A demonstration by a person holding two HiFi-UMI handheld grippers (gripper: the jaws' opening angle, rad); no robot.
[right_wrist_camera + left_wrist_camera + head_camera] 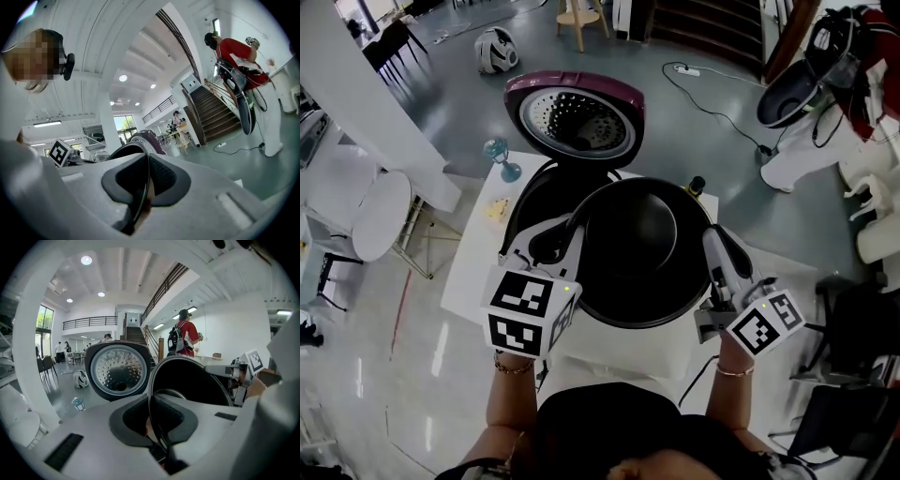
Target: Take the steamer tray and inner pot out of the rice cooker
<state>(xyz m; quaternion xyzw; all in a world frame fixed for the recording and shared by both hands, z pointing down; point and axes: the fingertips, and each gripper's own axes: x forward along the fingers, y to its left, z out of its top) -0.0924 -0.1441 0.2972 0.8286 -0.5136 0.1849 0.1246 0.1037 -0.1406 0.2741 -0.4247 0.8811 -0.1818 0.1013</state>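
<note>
The black inner pot (639,246) hangs over the open rice cooker (542,197), held by its rim on both sides. My left gripper (577,231) is shut on the left rim and my right gripper (711,246) on the right rim. In the left gripper view the thin rim runs between the dark pads of the left gripper (153,420), with the pot (192,380) beyond and the cooker's lid (117,370) behind it. The right gripper (145,182) pinches the rim the same way, with the pot (123,148) to its left. I see no steamer tray.
The cooker's maroon lid (577,117) stands open at the back. The white table (473,267) carries a blue glass (499,155) and a small yellow thing (497,208). A helmet (496,49) and a cable (722,112) lie on the floor. A person in red (862,56) stands far right.
</note>
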